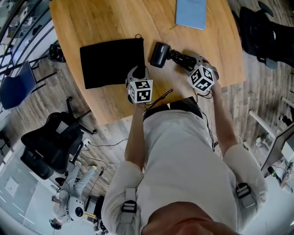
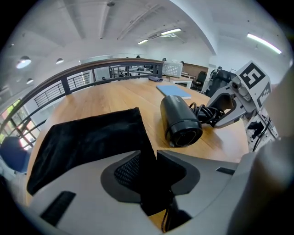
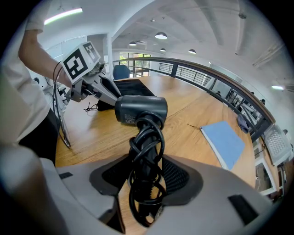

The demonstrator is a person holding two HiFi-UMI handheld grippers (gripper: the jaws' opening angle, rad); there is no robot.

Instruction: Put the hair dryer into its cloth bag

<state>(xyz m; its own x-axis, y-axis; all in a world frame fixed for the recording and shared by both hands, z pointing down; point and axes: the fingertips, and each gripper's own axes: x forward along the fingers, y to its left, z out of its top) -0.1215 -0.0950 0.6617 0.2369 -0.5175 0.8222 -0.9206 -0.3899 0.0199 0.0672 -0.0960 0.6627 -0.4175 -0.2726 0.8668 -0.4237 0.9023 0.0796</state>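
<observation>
The black cloth bag point(image 1: 110, 62) lies flat on the wooden table point(image 1: 92, 23). My left gripper point(image 1: 139, 73) is at the bag's near right corner. In the left gripper view the bag point(image 2: 92, 137) runs into the narrow gap of that gripper point(image 2: 148, 160), and the jaws are shut on the cloth. The black hair dryer point(image 1: 161, 54) lies just right of the bag, its nozzle point(image 2: 183, 135) turned toward me. My right gripper point(image 3: 146, 176) is shut on the dryer's handle, which has the cord point(image 3: 147, 137) coiled round it.
A blue notebook point(image 1: 190, 11) lies at the table's far side. A thin dark cable point(image 1: 161, 97) lies near the front edge by my body. A black office chair point(image 1: 55, 137) and a blue chair point(image 1: 16, 87) stand on the floor to the left.
</observation>
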